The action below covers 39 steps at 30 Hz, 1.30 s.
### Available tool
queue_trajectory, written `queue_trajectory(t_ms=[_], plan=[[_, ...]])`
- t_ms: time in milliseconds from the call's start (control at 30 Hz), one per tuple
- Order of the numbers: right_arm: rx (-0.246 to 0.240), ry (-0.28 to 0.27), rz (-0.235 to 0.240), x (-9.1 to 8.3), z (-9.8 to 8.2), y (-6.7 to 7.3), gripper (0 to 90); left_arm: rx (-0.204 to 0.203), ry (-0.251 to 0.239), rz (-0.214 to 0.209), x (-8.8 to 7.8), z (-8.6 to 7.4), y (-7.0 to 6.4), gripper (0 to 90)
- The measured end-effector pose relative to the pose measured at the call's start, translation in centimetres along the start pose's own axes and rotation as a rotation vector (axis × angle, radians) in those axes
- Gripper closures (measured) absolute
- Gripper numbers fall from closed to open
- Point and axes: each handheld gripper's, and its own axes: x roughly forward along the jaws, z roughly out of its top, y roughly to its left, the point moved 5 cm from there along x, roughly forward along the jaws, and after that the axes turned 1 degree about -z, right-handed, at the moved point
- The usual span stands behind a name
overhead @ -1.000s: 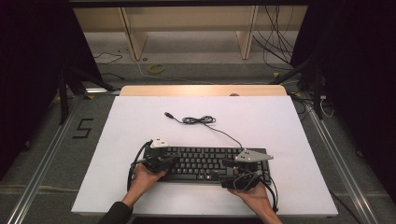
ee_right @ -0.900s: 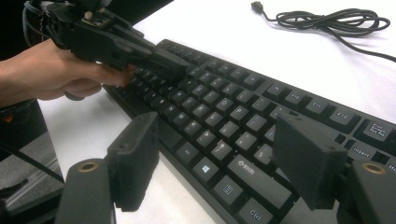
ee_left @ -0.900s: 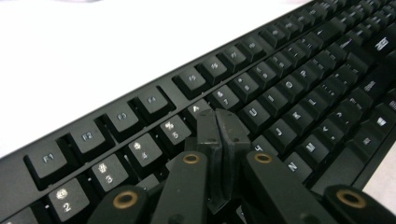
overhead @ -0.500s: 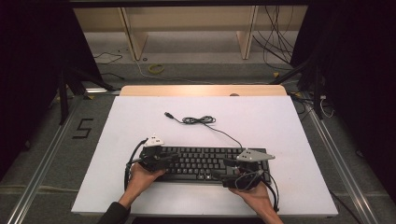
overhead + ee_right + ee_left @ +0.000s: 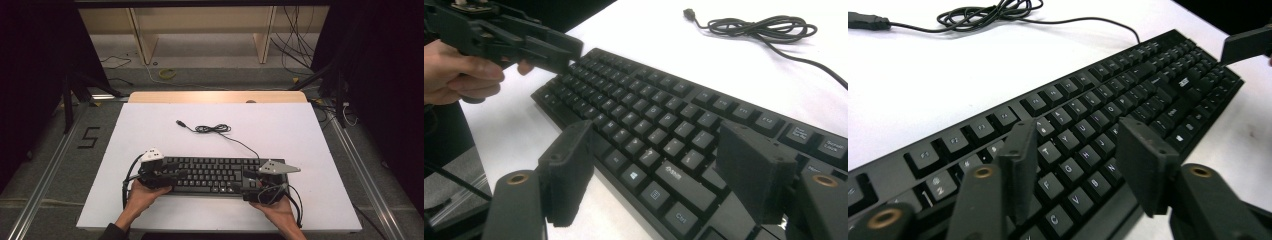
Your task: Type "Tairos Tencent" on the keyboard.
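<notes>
Lying flat along the lower middle of the high view, the black keyboard (image 5: 212,175) is sitting on the white surface (image 5: 300,135), its thin cable (image 5: 240,142) running up to a loose coil (image 5: 212,129) and a USB plug (image 5: 181,122) toward the upper centre. The left claw (image 5: 172,176) is hovering over the keyboard's left end and the right claw (image 5: 247,181) over its right end, each held in a hand (image 5: 142,195). In the left gripper view the jaws are standing spread above the letter keys, pinching nothing; in the right gripper view they are likewise spread, straddling the front edge near the bottom row.

Judging by its look, the keyboard is behaving as a stiff, fairly light plastic slab, long enough to tip if lifted from one end. Its keycaps are giving under pressure, so the firmer hold is probably the frame's edges at both ends. The trailing cable is likely dragging along.
</notes>
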Motion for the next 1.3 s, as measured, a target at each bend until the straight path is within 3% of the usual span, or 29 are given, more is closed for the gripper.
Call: queue_trajectory(t_ms=[433, 667, 833, 933, 1033, 1300], plan=[[-0.006, -0.02, -0.003, -1.2, -0.6, -0.3, 32.2, 0.001, -0.078, -0.048, -2.3, -1.6, -1.0, 34.8], [-0.013, -0.031, -0.013, -2.0, -1.2, -0.6, 31.8, 0.006, -0.117, -0.052, -3.2, -2.2, -1.4, 29.4], [0.0, -0.042, -0.023, -2.7, -1.7, -1.1, 31.6, 0.001, -0.121, -0.068, -3.6, -2.9, -1.6, 27.1], [0.004, -0.049, -0.029, -3.1, -1.9, -1.2, 31.2, 0.018, -0.116, -0.057, -3.8, -3.3, -1.6, 26.6], [0.009, -0.057, -0.035, -3.4, -2.0, -1.4, 30.9, -0.001, -0.125, -0.054, -3.8, -3.4, -1.3, 26.4], [0.006, -0.058, -0.028, -3.3, -2.0, -1.3, 30.8, 0.01, -0.126, -0.045, -3.6, -3.2, -1.1, 26.7]])
